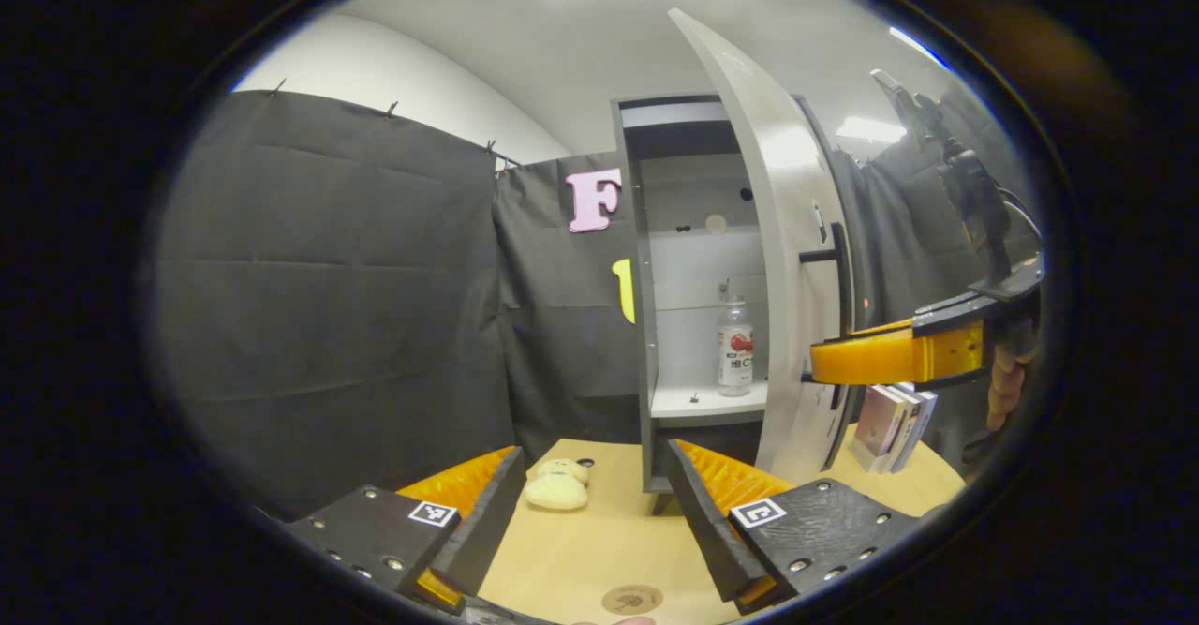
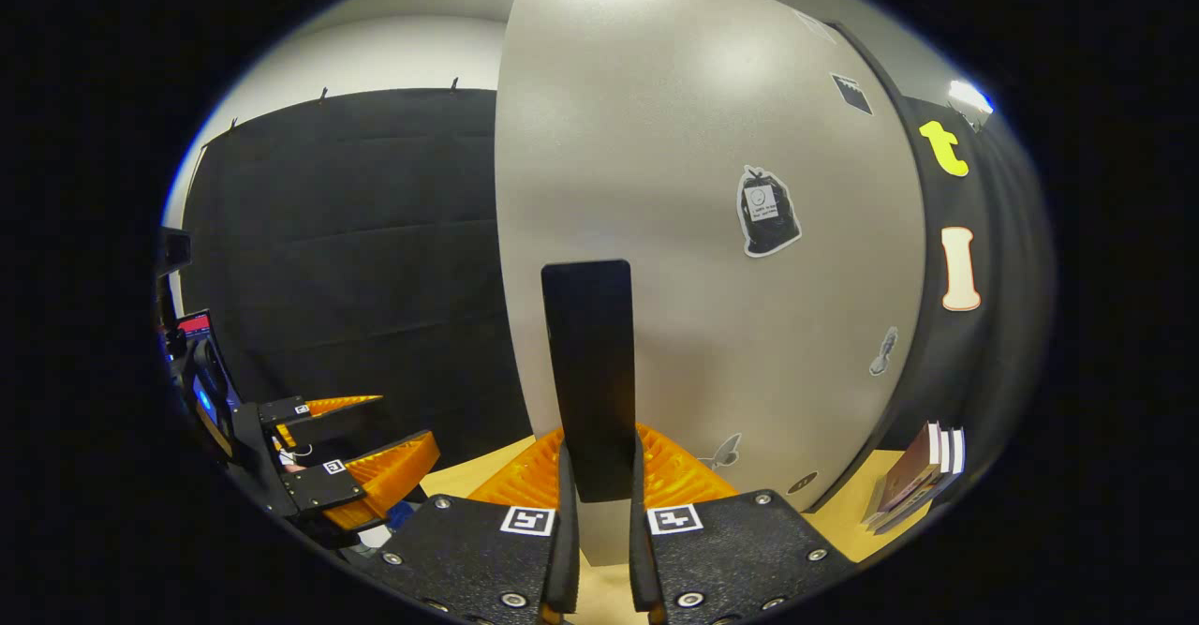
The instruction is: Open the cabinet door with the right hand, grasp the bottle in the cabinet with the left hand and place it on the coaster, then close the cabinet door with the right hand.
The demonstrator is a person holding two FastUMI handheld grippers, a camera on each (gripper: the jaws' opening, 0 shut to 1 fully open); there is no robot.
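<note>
A: Left gripper (image 1: 590,513): jaws wide apart, empty, above the table (image 1: 581,550) near its front edge. Bottle (image 1: 735,349): upright on the cabinet (image 1: 646,325) shelf, near the shelf's front edge.

B: Handling? Probably light, smooth plastic; take it mid-body. Right gripper (image 2: 598,522): clamped on the door handle (image 2: 590,372), door (image 2: 693,213) swung open.

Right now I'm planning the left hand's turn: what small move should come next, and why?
Probably advance the open left gripper toward the clear plastic bottle on the grey cabinet's shelf. The pale grey door stands open, the right gripper clamped on its black handle.
</note>
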